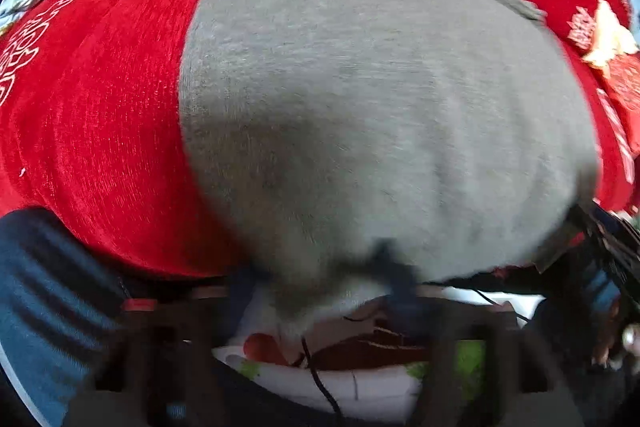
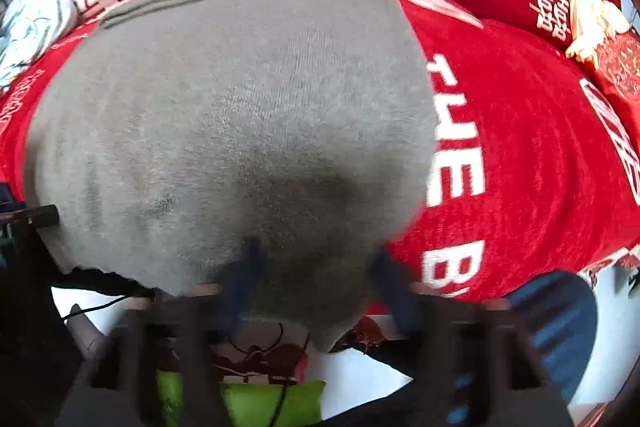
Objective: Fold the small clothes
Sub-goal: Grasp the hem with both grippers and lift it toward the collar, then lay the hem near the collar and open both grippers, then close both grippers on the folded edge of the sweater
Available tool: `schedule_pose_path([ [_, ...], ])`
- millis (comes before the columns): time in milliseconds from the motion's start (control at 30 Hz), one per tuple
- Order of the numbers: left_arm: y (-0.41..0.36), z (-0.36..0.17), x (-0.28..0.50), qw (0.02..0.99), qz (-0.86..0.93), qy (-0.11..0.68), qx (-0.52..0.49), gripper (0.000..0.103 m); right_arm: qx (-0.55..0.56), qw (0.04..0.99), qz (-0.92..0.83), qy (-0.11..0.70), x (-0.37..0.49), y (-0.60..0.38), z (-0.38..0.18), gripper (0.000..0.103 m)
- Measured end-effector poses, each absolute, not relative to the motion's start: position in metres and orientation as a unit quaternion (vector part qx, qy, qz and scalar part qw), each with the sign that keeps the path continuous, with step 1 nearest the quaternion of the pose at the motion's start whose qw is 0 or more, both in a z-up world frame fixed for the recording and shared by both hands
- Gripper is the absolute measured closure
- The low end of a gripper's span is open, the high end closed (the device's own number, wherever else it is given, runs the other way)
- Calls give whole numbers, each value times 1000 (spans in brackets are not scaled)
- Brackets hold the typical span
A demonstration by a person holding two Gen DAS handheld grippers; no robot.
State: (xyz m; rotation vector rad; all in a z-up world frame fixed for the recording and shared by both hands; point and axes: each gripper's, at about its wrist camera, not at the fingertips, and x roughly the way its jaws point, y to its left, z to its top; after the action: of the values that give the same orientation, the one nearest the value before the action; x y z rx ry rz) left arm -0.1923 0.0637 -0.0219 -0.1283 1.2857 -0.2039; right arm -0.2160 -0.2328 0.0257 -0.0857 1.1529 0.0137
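Note:
A grey knitted garment (image 1: 360, 99) with a darker ribbed hem at its far edge lies spread on a red cloth with white lettering (image 1: 100, 131). It also shows in the right wrist view (image 2: 240, 115), where it overhangs the near table edge. My left gripper (image 1: 320, 279) sits at the garment's near edge, one blue finger (image 1: 394, 275) over the fabric; the view is blurred. My right gripper (image 2: 316, 279) straddles the near edge with blue fingers (image 2: 248, 275) apart and fabric between them. The right gripper's black body shows at the right in the left wrist view (image 1: 600, 239).
A pale floral bundle (image 2: 32, 23) lies at the far left. A cream ornament on a red round piece (image 2: 592, 23) sits at the far right. Below the table edge are a white floor, a green item (image 2: 264, 403) and black cables.

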Motion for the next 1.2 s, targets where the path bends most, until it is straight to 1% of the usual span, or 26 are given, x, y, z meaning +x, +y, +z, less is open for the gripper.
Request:
schedule_pose_path([
  [33, 63, -19, -195, 794, -101, 596, -61, 89, -35, 838, 19, 544, -218, -235, 29, 90],
  [100, 63, -9, -201, 806, -92, 583, -49, 89, -6, 841, 44, 540, -220, -242, 38, 91],
  [267, 66, 39, -201, 847, -106, 519, -53, 89, 80, 866, 95, 485, -212, -262, 83, 92],
  [367, 68, 71, -177, 870, -98, 480, -62, 89, 90, 885, 100, 446, -191, -265, 105, 92],
  [433, 74, 80, -152, 880, -89, 462, -67, 89, 111, 889, 99, 434, -171, -267, 111, 92],
  [500, 74, 78, -122, 882, -77, 458, -79, 89, 131, 891, 95, 425, -149, -269, 109, 92],
  [600, 81, 57, -89, 872, -55, 477, -99, 89, 137, 889, 85, 429, -119, -265, 93, 92],
  [700, 84, 32, -88, 858, -52, 499, -111, 88, 134, 879, 77, 451, -107, -261, 72, 91],
  [733, 86, 28, -90, 857, -56, 499, -114, 88, 134, 876, 77, 456, -106, -261, 67, 87],
  [767, 88, 28, -93, 858, -60, 497, -118, 81, 140, 874, 81, 458, -109, -263, 65, 86],
  [800, 91, 28, -97, 855, -68, 497, -129, 74, 148, 873, 87, 456, -111, -267, 66, 75],
  [833, 94, 30, -102, 853, -76, 497, -141, 51, 159, 872, 93, 454, -113, -272, 67, 59],
  [867, 97, 33, -107, 852, -84, 493, -155, 26, 167, 874, 97, 446, -119, -276, 71, 50],
  [900, 101, 38, -116, 859, -84, 479, -162, 20, 169, 878, 96, 438, -126, -280, 75, 32],
  [933, 102, 43, -125, 869, -79, 463, -158, 19, 167, 883, 94, 429, -134, -283, 79, 25],
  [1000, 99, 48, -133, 875, -87, 455, -139, 19, 167, 886, 99, 420, -147, -288, 83, 25],
  [1200, 84, 30, -130, 864, -92, 480, -120, 19, 178, 874, 102, 441, -156, -296, 64, 25],
])
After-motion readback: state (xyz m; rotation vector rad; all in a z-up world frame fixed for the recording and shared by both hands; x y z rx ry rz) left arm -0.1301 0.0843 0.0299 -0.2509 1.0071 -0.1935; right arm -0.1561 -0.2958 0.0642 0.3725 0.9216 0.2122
